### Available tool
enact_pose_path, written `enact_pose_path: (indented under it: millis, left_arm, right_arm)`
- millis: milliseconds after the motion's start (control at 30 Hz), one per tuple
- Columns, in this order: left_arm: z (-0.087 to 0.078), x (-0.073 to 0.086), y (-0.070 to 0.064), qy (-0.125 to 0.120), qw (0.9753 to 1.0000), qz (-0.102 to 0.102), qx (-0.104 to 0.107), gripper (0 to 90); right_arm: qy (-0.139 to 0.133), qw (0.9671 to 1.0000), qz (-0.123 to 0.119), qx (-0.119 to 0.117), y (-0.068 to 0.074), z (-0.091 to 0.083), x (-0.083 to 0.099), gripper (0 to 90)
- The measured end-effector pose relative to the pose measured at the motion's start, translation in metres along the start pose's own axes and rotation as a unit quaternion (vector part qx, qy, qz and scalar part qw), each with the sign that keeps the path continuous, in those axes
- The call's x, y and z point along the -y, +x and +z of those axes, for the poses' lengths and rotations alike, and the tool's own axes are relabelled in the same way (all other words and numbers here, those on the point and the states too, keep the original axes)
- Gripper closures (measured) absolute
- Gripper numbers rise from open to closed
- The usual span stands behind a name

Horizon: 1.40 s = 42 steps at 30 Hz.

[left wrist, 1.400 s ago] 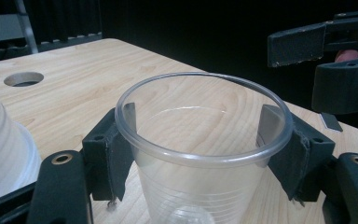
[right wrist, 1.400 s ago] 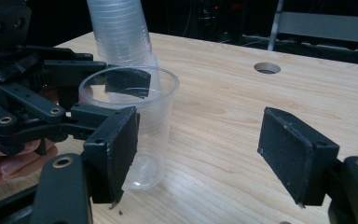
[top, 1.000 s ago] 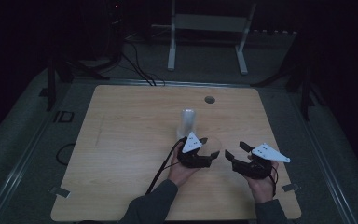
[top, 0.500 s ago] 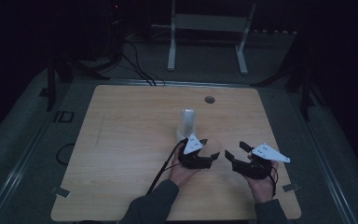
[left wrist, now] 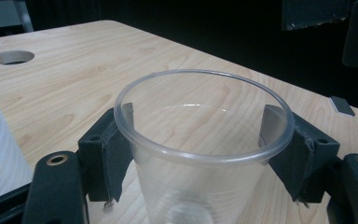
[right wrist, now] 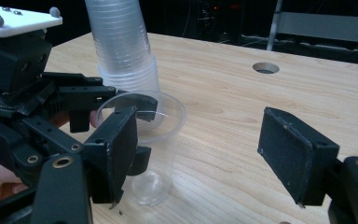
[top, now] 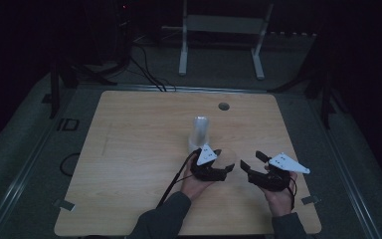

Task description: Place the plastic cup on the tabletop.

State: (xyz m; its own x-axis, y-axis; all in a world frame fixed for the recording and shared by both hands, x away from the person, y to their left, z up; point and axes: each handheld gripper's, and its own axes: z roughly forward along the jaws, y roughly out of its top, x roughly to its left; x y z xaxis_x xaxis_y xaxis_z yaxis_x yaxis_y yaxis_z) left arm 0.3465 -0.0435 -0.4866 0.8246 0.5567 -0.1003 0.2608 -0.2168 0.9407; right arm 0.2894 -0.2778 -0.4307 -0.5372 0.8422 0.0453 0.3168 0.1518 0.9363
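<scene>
Since a second ago the left gripper (top: 222,167) has drawn slightly back toward the person, away from the stack of cups (top: 199,132), while the right gripper (top: 251,167) has stayed put. Its jaws grasp a single clear cup (left wrist: 200,154) just under the rim, one on each side, probably to hold it upright on the wooden table (top: 129,149) just beside the stack. Right jaws stand released and empty, facing the cup, likely ready to take it.

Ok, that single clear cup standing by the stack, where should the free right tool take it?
Grip the clear cup across its lower wall, coming in level from the open side away from the stack of cups. The left tool already brackets the wall just under the rim, and the cup stands upright.
</scene>
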Motion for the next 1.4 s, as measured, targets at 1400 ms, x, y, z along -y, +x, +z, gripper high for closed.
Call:
enact_pose_path:
  millis: [1400]
  left_arm:
    - [-0.011,0.012,0.004,0.014,0.9993,-0.034,0.009,15.5]
  right_arm:
    - [0.003,1.0000,0.003,0.002,-0.001,0.001,0.002,28.0]
